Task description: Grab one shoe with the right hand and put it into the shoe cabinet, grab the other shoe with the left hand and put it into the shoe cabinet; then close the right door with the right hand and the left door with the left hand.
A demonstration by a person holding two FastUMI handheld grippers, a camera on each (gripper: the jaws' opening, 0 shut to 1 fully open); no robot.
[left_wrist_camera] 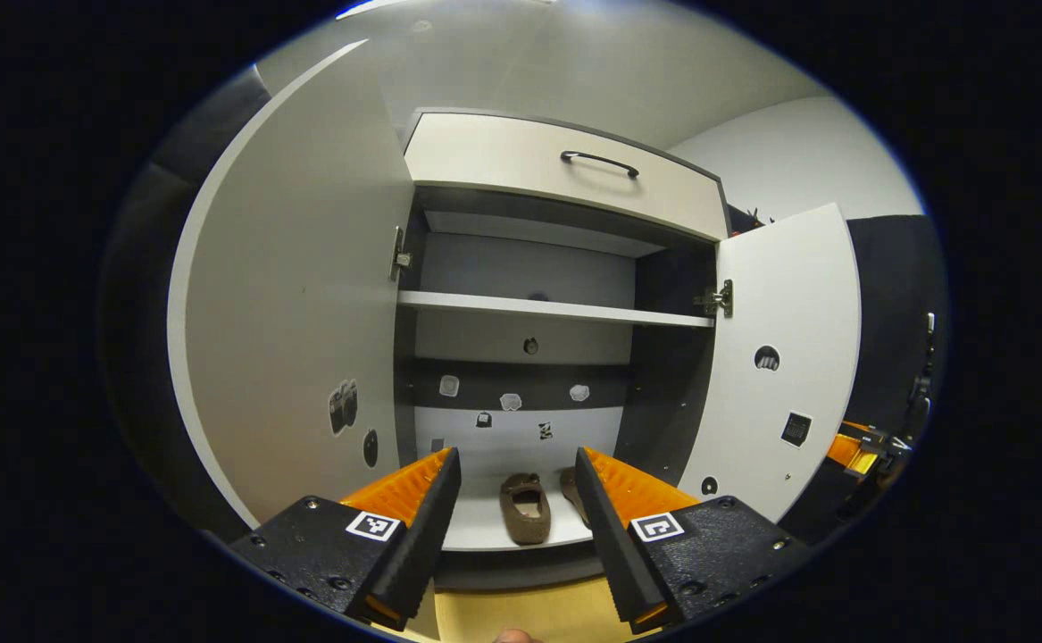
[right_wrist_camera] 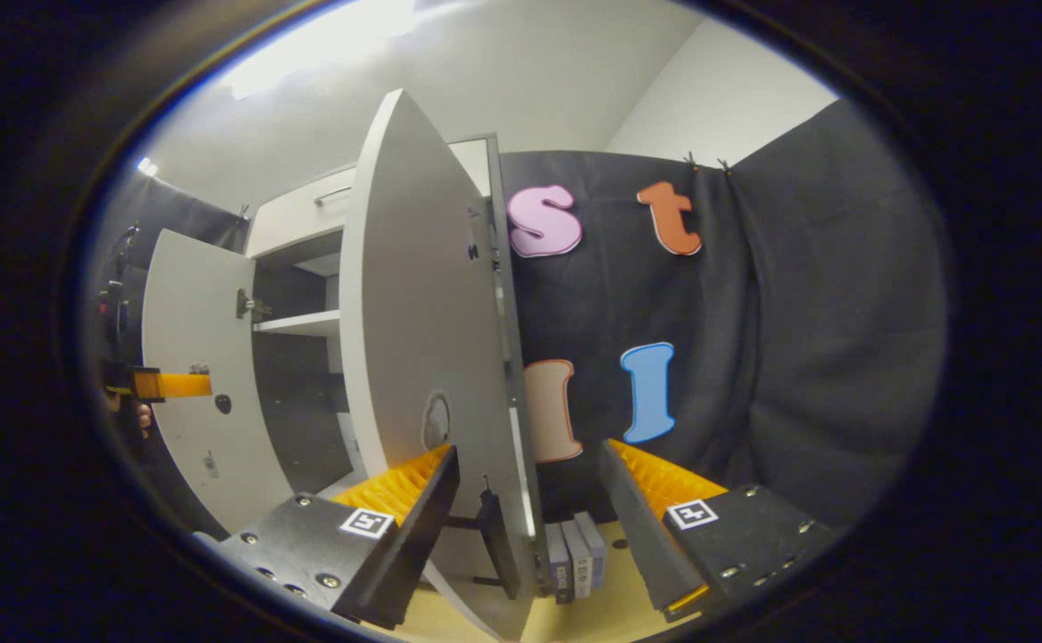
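Observation:
Both doors of the white shoe cabinet stand open. Two brown shoes lie on its bottom shelf: one shoe in full sight, the other shoe partly hidden behind my finger. My left gripper is open in front of that shelf, short of the shoes, holding nothing. The left door is close on its left. My right gripper is open, with the free edge of the right door standing between its fingers. A dark handle sits low on that door. No finger presses on it.
An empty middle shelf crosses the cabinet, with a drawer front and its handle above. The other gripper shows past the right door. Small boxes stand on the yellow floor by the black cloth wall.

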